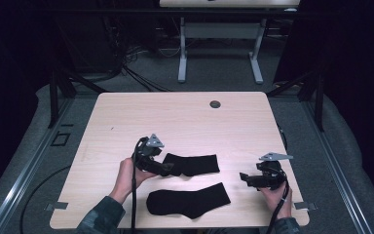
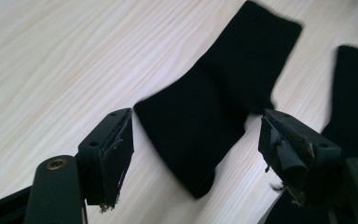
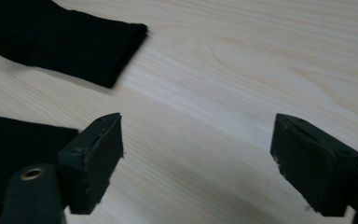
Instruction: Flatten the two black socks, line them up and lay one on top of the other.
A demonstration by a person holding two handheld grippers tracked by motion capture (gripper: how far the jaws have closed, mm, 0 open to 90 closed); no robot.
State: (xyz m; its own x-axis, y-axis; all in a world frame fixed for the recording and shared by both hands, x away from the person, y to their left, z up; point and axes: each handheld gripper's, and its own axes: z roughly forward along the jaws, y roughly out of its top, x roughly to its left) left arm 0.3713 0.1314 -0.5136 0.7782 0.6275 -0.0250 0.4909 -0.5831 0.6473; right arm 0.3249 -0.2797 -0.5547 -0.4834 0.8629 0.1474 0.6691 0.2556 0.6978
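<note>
Left gripper (image 2: 196, 140): jaws apart; toe end of the far sock (image 2: 219, 102) lies between them, on the table (image 1: 185, 117)
Right gripper (image 3: 196, 154): jaws apart over bare wood; near sock (image 1: 187, 201) lies just beside its left jaw

Each hand-held gripper was black. The left hand-held gripper (image 1: 168, 169) carried a grey three-cornered plate (image 1: 155, 141) on top, and a black cable (image 1: 135, 195) trailed from it beside the person's left sleeve (image 1: 100, 217), which was dark and mottled. The right hand-held gripper (image 1: 244, 178) bore a like grey plate (image 1: 274, 156), with its own black cable (image 1: 280, 209) below that plate. Seen close, the left one's pads (image 2: 119, 154) were frayed at the edges, set in blocks with small screw holes, and a brass-coloured rivet (image 2: 56, 164) sat below the nearer pad. The right one's pads (image 3: 103, 156) looked smoother.
</note>
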